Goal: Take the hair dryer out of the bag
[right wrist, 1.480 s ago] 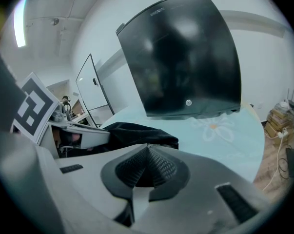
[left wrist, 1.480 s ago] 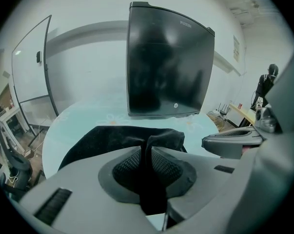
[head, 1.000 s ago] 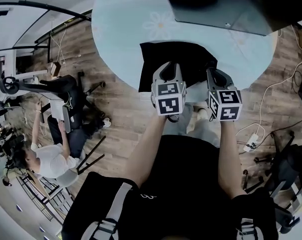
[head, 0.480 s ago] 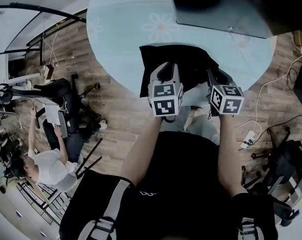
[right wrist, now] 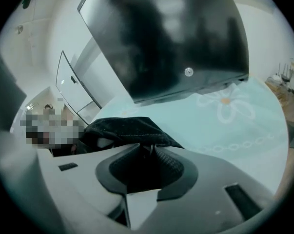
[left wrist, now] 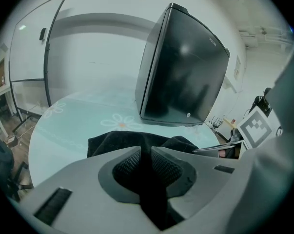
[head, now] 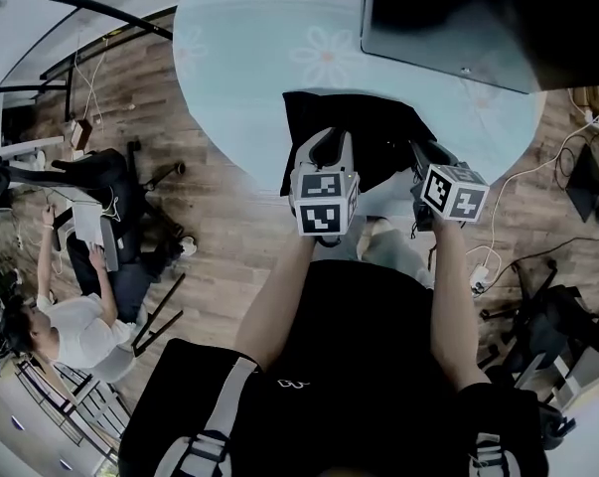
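Observation:
A black cloth bag (head: pixel 351 127) lies on the round pale blue table (head: pixel 239 87), at its near edge. My left gripper (head: pixel 324 149) is shut on the bag's near hem, and black fabric (left wrist: pixel 118 139) fills the slit between its jaws (left wrist: pixel 146 152). My right gripper (head: pixel 424 153) grips the bag's right near corner, with the bag's stitched edge (right wrist: pixel 129 126) pinched between its jaws (right wrist: pixel 147 150). No hair dryer shows; the bag's inside is hidden.
A large dark monitor (head: pixel 458 18) stands on the table just behind the bag. On the wooden floor there is a person (head: pixel 80 331) beside an office chair (head: pixel 110 182) at left. At right lie a power strip (head: pixel 478 281) and cables.
My right gripper has rolled, so its marker cube now sits tilted, and it has sunk a little. The left gripper has shifted slightly. Both stay on the bag's near edge.

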